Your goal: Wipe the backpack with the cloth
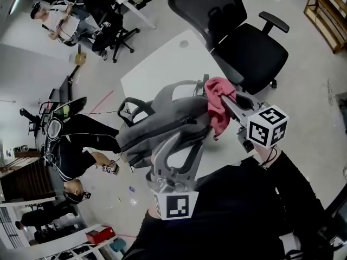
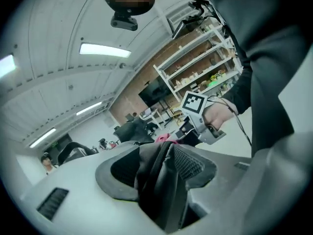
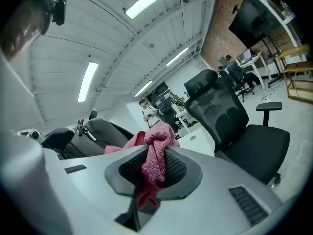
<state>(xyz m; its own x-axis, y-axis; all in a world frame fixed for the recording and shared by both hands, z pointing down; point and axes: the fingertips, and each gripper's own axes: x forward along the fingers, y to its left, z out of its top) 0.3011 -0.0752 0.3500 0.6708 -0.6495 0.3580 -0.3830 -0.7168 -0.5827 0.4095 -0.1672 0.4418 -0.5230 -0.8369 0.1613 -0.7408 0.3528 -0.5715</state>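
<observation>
Left gripper (image 1: pixel 181 145): fingers clamped on a fold of the grey backpack (image 1: pixel 162 121), over bench (image 1: pixel 162 69) | right gripper (image 1: pixel 227 99): fingers pinched on pink cloth (image 1: pixel 218 106) | backpack lies just left of right fingers, long axis running away leftward; contact unclear.

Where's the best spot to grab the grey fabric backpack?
Probably the black loop handle at the end of the grey fabric backpack. It arches clear of the bag, so come from the head view's left, where the gap under it is open.
</observation>
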